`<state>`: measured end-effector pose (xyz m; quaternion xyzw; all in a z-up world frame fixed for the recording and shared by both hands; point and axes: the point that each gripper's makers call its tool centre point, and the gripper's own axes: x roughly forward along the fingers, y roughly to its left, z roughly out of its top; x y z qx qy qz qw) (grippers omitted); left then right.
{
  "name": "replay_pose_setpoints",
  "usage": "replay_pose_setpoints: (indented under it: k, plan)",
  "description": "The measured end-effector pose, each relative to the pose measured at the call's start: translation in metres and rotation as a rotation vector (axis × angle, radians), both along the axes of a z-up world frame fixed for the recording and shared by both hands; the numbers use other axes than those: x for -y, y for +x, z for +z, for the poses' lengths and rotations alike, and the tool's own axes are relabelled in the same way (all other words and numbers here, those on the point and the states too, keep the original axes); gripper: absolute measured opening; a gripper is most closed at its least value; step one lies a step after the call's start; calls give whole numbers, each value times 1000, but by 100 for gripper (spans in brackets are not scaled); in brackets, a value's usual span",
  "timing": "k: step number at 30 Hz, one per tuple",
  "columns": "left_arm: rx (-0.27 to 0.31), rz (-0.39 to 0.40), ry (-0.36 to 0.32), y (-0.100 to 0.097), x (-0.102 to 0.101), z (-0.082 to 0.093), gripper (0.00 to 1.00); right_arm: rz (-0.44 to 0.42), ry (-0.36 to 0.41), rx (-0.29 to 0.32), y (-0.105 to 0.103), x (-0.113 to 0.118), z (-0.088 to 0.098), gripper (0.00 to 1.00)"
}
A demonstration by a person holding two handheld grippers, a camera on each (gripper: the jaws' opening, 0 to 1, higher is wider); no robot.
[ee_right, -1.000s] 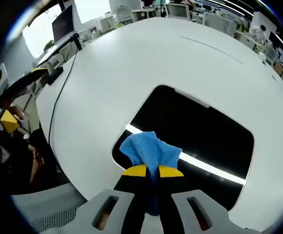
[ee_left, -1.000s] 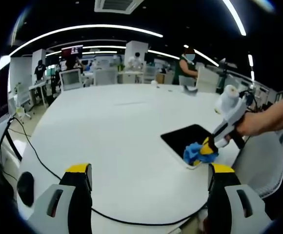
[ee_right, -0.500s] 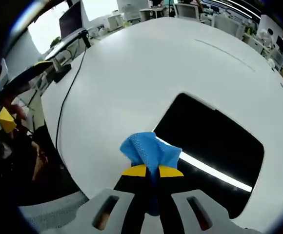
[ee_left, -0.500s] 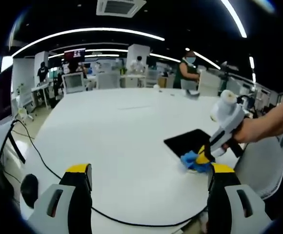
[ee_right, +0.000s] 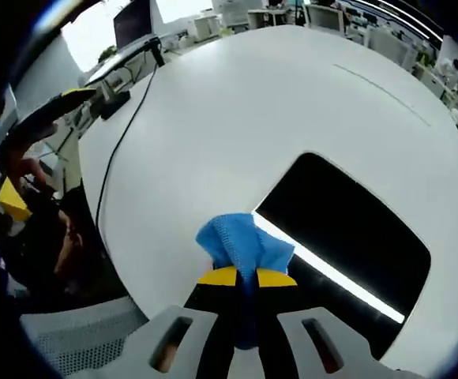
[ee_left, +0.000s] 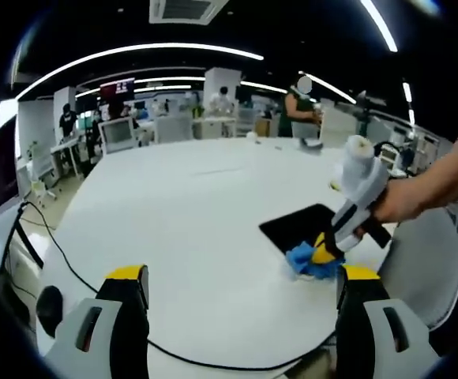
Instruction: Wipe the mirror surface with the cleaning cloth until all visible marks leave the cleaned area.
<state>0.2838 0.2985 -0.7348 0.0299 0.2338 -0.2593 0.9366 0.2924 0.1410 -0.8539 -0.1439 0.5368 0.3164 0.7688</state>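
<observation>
A dark rectangular mirror (ee_right: 343, 229) lies flat on the white table (ee_right: 237, 118); a bright ceiling light reflects in it as a stripe. My right gripper (ee_right: 247, 276) is shut on a blue cleaning cloth (ee_right: 241, 245), which sits at the mirror's near edge, partly over the table. In the left gripper view the mirror (ee_left: 296, 227) and the blue cloth (ee_left: 308, 260) lie to the right, with the right gripper (ee_left: 322, 251) held by a person's hand. My left gripper (ee_left: 241, 280) hangs open above the table, well left of the mirror, its jaws wide apart.
A black cable (ee_left: 71, 272) runs across the table's near left part. White mesh chairs (ee_left: 426, 260) stand at the table's right edge. Desks, monitors and people (ee_left: 300, 106) stand far behind the table.
My right gripper has drawn the cloth back from the mirror's face to its near edge, onto the table. The left gripper has barely moved.
</observation>
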Motion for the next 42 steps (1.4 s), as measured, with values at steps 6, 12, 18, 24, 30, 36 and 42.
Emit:
replay_pose_setpoints:
  k: [6,12,18,24,30,36,42]
  plan:
    - [22,37,-35,10,-7,1,100,19,-2,-3,-1,0,0,1]
    - [7,-49,28,6,0,-8,100,41,-48,13,0,-2,-1,1]
    - [-1,-52,-7,11,-1,-5,100,32,-50,-6,0,-2,-2,1]
    - [-32,-69,-16,8,4,-12,100,20,-36,-5,0,-1,-2,1]
    - [-22,-64,-26,8,6,-12,100,30,-33,23,0,-1,-1,1]
    - [-19,-55,-37,2,10,-11,100,-1,-18,43,0,-1,-1,1]
    - [-25,-48,-44,-1,11,-12,100,-26,2,66,0,-1,0,1]
